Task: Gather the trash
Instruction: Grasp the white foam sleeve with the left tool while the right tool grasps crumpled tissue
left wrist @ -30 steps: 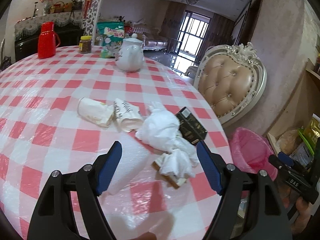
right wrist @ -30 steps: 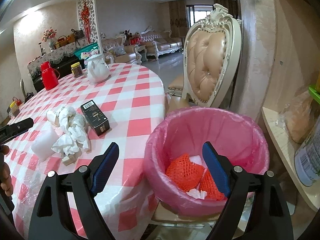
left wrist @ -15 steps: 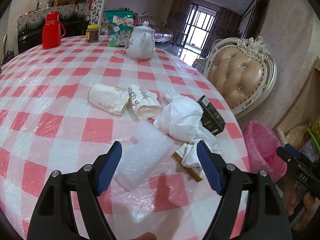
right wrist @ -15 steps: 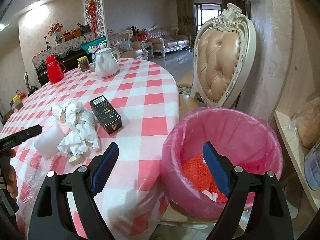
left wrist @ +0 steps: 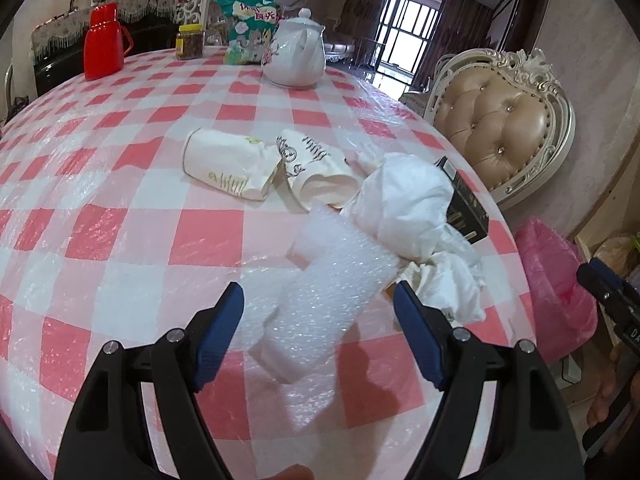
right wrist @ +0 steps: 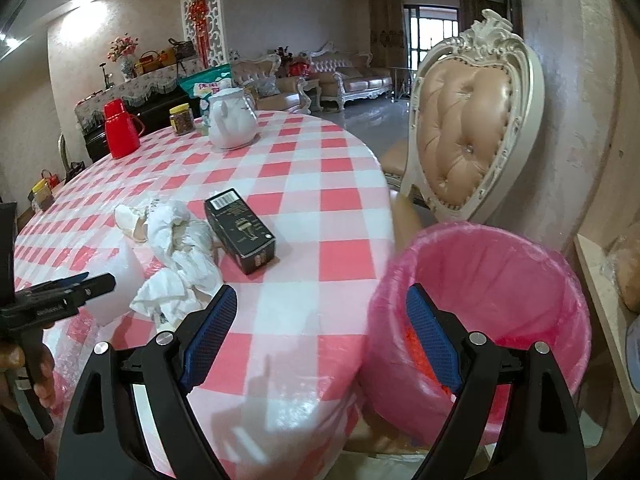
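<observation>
Both sets of jaws stand spread wide and grip nothing. Left gripper [left wrist: 318, 312] hangs low over the pink-and-white checked surface [left wrist: 120, 216], its blue pads to either side of a white roll of bubble wrap [left wrist: 332, 296] that lies on the cloth, with gaps on both sides. Just beyond the roll sits a heap of crumpled white tissue [left wrist: 412, 208], touching its far end. A black rectangular carton [left wrist: 466, 204] lies to the right of the tissue, and two crushed white paper cups [left wrist: 232, 164] lie on their sides behind the roll. Right gripper [right wrist: 320, 320] hovers past the surface's edge, its right pad over the pink-lined round trash bin [right wrist: 480, 280], which stands beside the surface and in front of a cream tufted chair [right wrist: 468, 132]. Red netting [right wrist: 416, 340] shows inside the bin.
</observation>
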`<action>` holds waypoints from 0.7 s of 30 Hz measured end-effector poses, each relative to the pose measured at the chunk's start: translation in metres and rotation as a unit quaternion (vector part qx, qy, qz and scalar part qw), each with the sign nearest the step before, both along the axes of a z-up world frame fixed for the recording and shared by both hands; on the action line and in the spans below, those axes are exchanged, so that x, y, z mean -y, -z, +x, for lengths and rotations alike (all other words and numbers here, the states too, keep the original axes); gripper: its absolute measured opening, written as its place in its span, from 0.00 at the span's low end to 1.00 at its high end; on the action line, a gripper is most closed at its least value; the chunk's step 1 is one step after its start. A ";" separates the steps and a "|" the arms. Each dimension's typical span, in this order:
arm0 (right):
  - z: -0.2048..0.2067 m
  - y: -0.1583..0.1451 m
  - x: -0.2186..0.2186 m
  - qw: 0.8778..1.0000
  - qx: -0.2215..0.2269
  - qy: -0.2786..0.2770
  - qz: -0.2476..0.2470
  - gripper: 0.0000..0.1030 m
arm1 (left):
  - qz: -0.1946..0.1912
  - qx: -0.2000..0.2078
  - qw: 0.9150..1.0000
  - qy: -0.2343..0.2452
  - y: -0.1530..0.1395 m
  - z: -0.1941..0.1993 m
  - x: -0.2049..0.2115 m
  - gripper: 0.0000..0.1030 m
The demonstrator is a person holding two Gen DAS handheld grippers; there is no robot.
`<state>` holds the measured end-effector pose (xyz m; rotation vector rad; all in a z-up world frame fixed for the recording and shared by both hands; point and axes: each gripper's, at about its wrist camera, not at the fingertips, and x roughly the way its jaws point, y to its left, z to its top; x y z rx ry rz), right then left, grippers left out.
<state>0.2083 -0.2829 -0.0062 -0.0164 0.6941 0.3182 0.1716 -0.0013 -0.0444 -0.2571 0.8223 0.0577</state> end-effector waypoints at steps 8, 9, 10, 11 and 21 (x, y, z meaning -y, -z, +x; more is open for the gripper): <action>0.007 0.000 -0.030 1.000 -0.003 -0.024 -0.001 0.81 | 0.000 -0.007 1.000 0.014 0.006 0.002 -0.004 0.46; 0.008 0.000 -0.032 1.000 -0.003 -0.026 -0.001 0.81 | -0.001 -0.006 1.000 0.015 0.007 0.002 -0.004 0.41; 0.009 0.000 -0.036 1.000 -0.003 -0.029 -0.001 0.81 | -0.004 -0.004 1.000 0.017 0.007 0.002 -0.005 0.40; 0.010 0.000 -0.042 0.999 -0.003 -0.034 -0.001 0.81 | -0.007 -0.002 1.000 0.018 0.007 0.002 -0.005 0.40; 0.025 0.003 -0.087 0.997 -0.013 -0.072 0.003 0.81 | -0.029 0.030 0.999 0.004 -0.003 -0.005 -0.012 0.38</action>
